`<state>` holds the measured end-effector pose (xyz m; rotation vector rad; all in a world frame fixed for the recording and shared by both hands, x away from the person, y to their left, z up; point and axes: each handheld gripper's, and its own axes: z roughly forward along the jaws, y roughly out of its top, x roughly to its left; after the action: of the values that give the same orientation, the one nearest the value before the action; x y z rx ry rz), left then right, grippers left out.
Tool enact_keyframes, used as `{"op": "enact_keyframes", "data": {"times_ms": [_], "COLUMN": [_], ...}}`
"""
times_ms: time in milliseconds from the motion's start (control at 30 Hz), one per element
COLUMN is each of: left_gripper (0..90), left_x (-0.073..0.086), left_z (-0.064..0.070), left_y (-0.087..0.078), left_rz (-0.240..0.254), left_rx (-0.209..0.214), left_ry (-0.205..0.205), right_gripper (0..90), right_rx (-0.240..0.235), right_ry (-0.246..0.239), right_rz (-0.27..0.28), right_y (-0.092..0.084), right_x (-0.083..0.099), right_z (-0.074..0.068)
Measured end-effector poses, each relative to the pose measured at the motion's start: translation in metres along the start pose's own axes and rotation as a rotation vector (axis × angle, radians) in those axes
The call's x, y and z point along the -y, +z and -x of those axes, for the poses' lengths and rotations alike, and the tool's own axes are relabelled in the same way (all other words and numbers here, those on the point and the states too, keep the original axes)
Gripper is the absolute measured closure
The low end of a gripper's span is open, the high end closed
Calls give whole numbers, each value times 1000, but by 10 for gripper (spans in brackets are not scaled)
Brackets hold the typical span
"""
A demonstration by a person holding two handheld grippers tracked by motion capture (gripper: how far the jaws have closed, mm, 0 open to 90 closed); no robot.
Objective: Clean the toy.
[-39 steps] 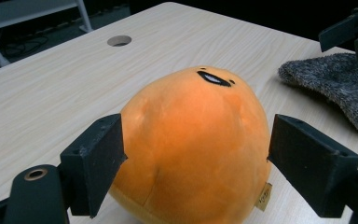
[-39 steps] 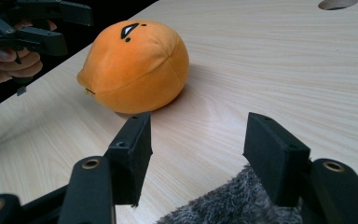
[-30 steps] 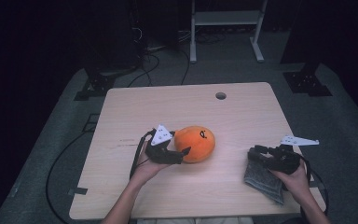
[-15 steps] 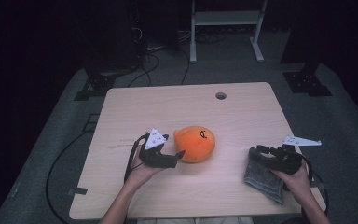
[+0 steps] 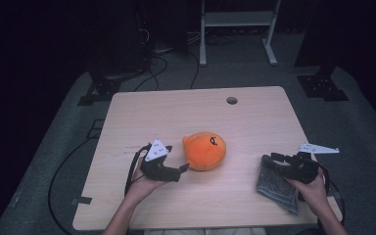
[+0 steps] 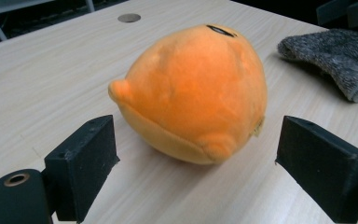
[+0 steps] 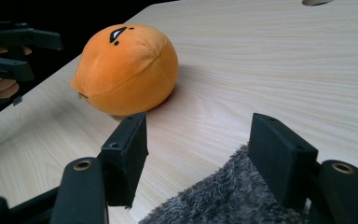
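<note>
An orange round plush toy point(image 5: 204, 151) with a small black face mark lies near the middle of the light wooden table point(image 5: 186, 112). My left gripper point(image 5: 182, 169) sits just left of it, open; its jaws have just been opening. In the left gripper view the plush toy point(image 6: 196, 88) lies a little ahead of the left gripper point(image 6: 198, 154), and neither jaw touches it. My right gripper point(image 5: 270, 162) stands open over the near end of a grey fuzzy cloth point(image 5: 275, 185) at the front right. The grey cloth point(image 7: 223, 200) lies low between the jaws of the right gripper point(image 7: 198, 140).
A round cable hole point(image 5: 232, 100) is in the table's far side. Cables point(image 5: 63, 171) trail over the grey floor at the left. A white metal stand point(image 5: 235, 29) is behind the table. The table's front edge runs just past both hands.
My left gripper has let go of the plush toy and drawn back to the left, its jaws wider apart. The plush toy and the right gripper have stayed put.
</note>
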<state>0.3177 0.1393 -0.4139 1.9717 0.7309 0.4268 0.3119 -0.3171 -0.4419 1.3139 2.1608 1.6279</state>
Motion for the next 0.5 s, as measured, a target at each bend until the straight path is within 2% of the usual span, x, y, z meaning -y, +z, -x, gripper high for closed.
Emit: {"op": "enact_keyframes", "data": {"times_ms": [500], "left_gripper": [97], "left_x": [26], "left_z": [-5], "left_y": [-24], "left_rz": [-16], "left_rx": [-47], "left_ry": [-24], "right_gripper": [360], "right_rx": [16], "right_ry": [12], "right_rz": [11], "right_y": [-8], "right_x": [1], "right_z": [2]}}
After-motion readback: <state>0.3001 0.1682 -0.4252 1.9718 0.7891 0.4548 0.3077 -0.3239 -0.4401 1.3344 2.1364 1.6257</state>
